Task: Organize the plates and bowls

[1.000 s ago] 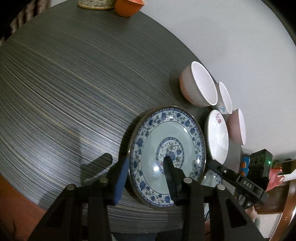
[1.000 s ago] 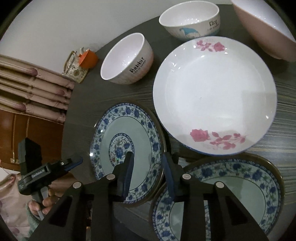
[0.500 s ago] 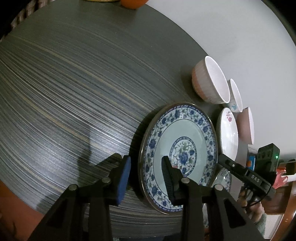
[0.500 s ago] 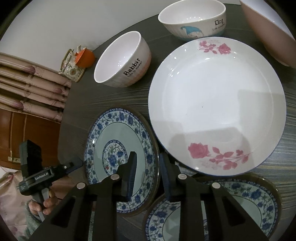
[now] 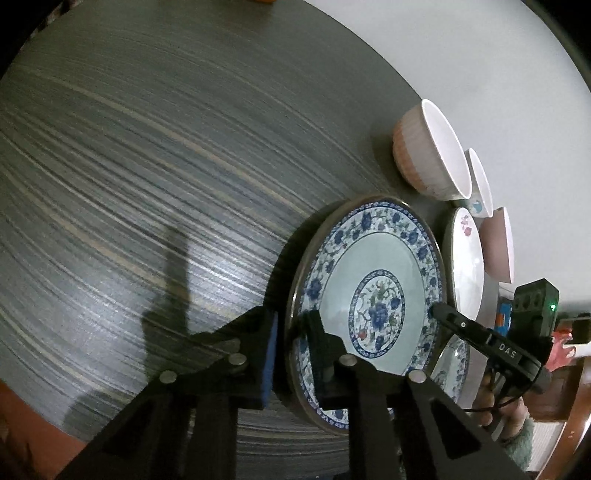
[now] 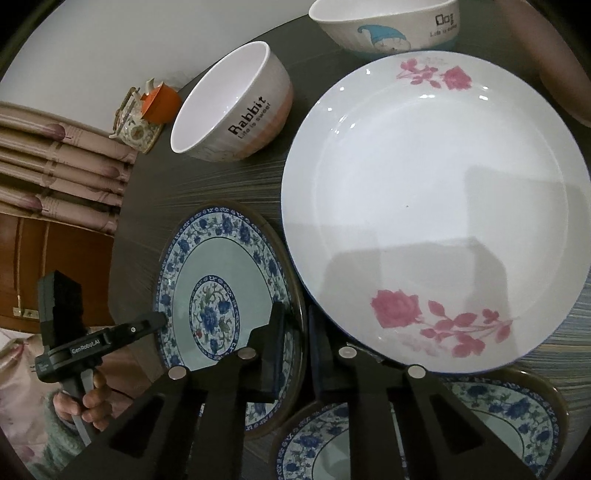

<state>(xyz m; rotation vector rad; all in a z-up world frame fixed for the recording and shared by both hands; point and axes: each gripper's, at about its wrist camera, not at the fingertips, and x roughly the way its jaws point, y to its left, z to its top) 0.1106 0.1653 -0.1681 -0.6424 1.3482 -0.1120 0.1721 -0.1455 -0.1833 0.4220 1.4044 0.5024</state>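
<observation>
- We hold a two-finger gripper in each hand over a round, dark, striped table (image 5: 155, 155).
- Our left gripper (image 5: 291, 332) straddles the near rim of a blue-and-white floral plate (image 5: 373, 295); one finger is under the rim and the other over its face, with a small gap showing on the outer side, so we cannot tell whether it is gripping yet.
- In the right wrist view the same blue-and-white floral plate (image 6: 221, 291) lies left of centre, and our right gripper (image 6: 295, 332) has its fingers on either side of that plate's right rim. The fingers are close together, but we cannot tell whether they press on the rim.
- A large white plate with pink roses (image 6: 436, 206) lies just right of the floral plate, their rims very near each other.
- A second blue-and-white plate (image 6: 498, 413) lies nearest to us, partly under the right gripper, with the rose plate's edge overlapping it.
- At the far side stands a white bowl with peach stripes marked "Rabbit" (image 6: 236, 107). Right of it is a bowl with a blue-hatted cartoon figure (image 6: 384, 26).
- A pink bowl (image 6: 554, 55) sits at the far right edge, only partly in view.
- A small patterned teapot with an orange lid (image 6: 144, 114) stands at the table's far left edge.
</observation>
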